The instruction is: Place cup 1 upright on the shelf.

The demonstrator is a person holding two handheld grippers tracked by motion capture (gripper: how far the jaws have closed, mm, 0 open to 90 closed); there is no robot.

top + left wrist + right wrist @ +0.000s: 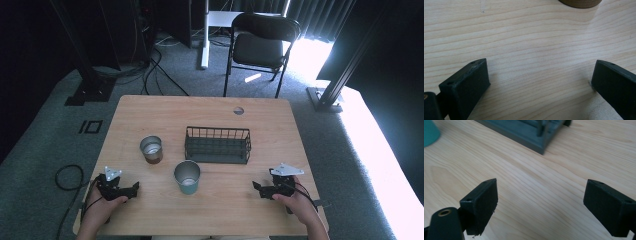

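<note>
On the wooden table (220,210) stand a brown-sided metal cup (151,149), a teal metal cup (187,176) and a dark wire basket (217,144). My left gripper (131,189) rests at the front left, held by a hand, and is open over bare wood (539,75); the brown cup's base (580,3) shows at the top edge of the left gripper view. My right gripper (258,189) sits at the front right, open, with nothing between its jaws (540,197). In the right gripper view the basket's corner (534,132) lies ahead and the teal cup (430,132) is at the upper left.
A black folding chair (260,45) stands on the carpet beyond the table. Cables (65,177) lie on the floor at the left. A round cable hole (238,110) is near the table's far edge. Bright light falls on the floor at the right.
</note>
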